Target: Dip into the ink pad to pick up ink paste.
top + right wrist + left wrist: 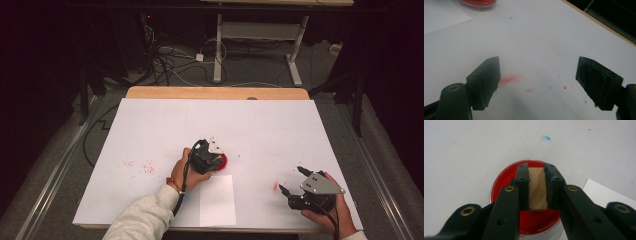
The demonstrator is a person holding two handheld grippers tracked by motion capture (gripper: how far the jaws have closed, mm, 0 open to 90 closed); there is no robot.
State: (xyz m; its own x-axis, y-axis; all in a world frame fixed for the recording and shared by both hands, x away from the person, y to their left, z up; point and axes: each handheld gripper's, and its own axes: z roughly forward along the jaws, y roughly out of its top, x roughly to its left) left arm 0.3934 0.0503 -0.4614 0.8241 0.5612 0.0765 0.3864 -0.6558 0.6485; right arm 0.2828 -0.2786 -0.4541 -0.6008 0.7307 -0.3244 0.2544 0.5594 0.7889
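Note:
A round red ink pad [506, 180] lies near the middle of the white table cover [165, 125]. My left gripper [536, 170] is shut on a small wooden block [537, 187] and holds it just over the red pad, which also peeks out beside the gripper [223, 161] in the high view. Whether the block touches the ink is hidden. My right gripper [537, 82] stands wide open at the front right [291, 181], with nothing between its jaws, above a red smear [509, 80].
A white sheet of paper [217, 200] lies at the front edge, just right of my left hand. Red specks [137, 166] dot the cover at the left. A small blue spot [546, 137] sits beyond the pad. The wooden table edge [215, 92] runs along the back.

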